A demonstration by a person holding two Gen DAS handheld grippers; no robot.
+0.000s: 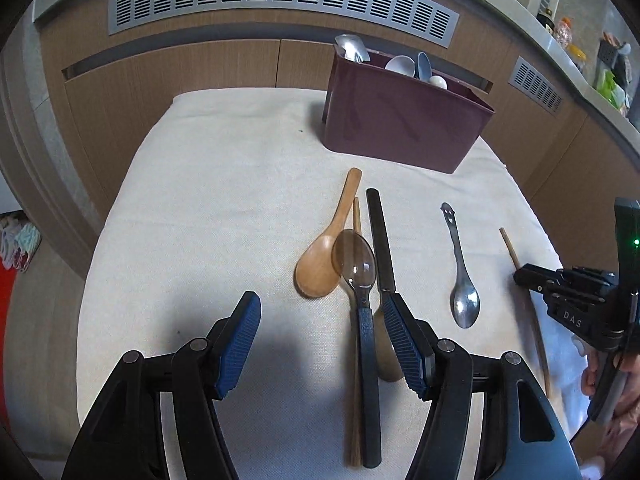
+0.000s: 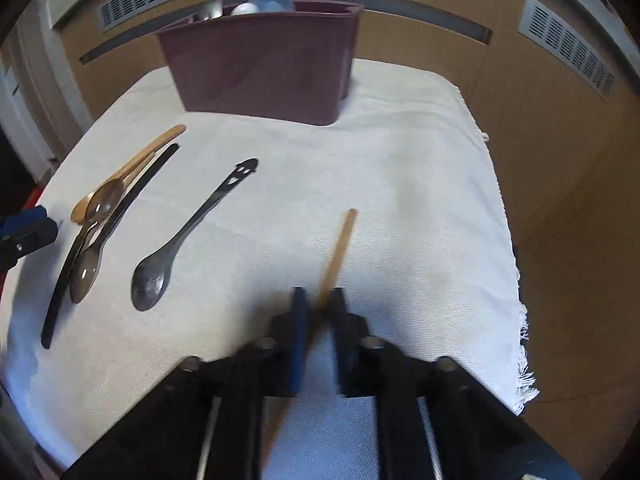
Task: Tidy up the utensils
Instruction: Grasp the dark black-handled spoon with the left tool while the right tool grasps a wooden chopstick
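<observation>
A maroon utensil bin (image 1: 404, 128) (image 2: 264, 64) stands at the back of the white cloth and holds several spoons. On the cloth lie a wooden spoon (image 1: 320, 268), a clear-bowled spoon with a dark handle (image 1: 360, 280), a black flat utensil (image 1: 380, 240), a thin chopstick under them, and a metal spoon (image 1: 464, 300) (image 2: 156, 272). My left gripper (image 1: 320, 312) is open over the clear spoon's handle. My right gripper (image 2: 318, 300) (image 1: 532, 280) is closed on a wooden chopstick (image 2: 340, 248) (image 1: 510, 246); the view is blurred.
The cloth-covered table (image 2: 420, 184) has its fringed edge at the right (image 2: 524, 360). Wooden cabinet fronts with grey vents (image 1: 280, 4) stand behind the table. A counter with bottles and clutter (image 1: 600, 64) runs along the far right.
</observation>
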